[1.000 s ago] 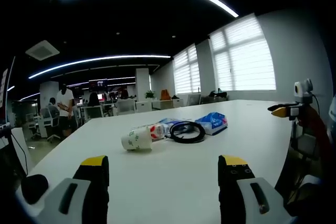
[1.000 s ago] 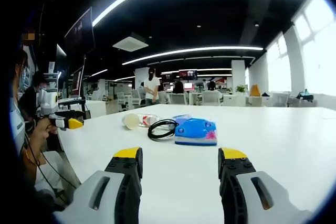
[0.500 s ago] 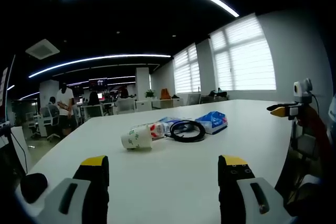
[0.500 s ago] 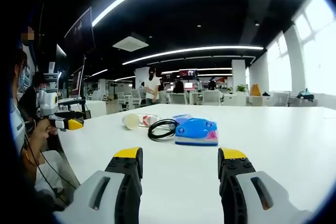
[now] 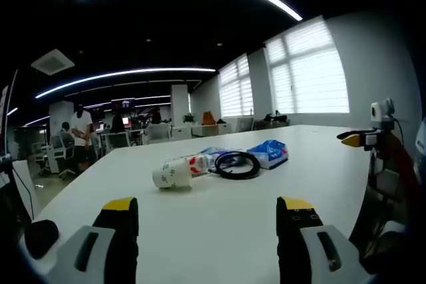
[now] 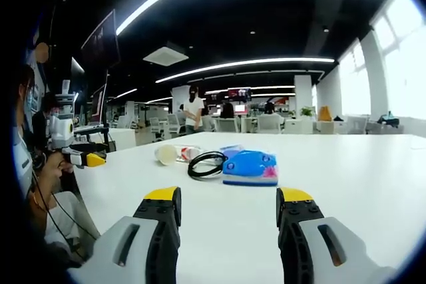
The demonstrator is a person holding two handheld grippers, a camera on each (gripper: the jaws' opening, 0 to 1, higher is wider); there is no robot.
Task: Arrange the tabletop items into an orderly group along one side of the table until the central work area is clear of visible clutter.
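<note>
On the white table (image 5: 219,211) lies a tipped paper cup (image 5: 172,174), a black cable coil (image 5: 236,165) and a blue tissue pack (image 5: 269,153), with a small packet (image 5: 208,157) behind them. My left gripper (image 5: 208,216) is open, low over the table, well short of the cup. In the right gripper view the same group appears: the cup (image 6: 168,153), the coil (image 6: 206,163) and the blue pack (image 6: 250,167). My right gripper (image 6: 228,207) is open and empty, short of the pack. The right gripper (image 5: 363,139) enters the left gripper view at the right; the left gripper (image 6: 83,155) appears at the left of the right gripper view.
A person (image 6: 30,164) holds the grippers at the table's side. Office chairs (image 5: 116,142) and desks stand beyond the far table edge, where another person (image 5: 80,138) stands. Windows with blinds (image 5: 309,74) line one wall. A dark object (image 5: 41,236) sits at the table's near left.
</note>
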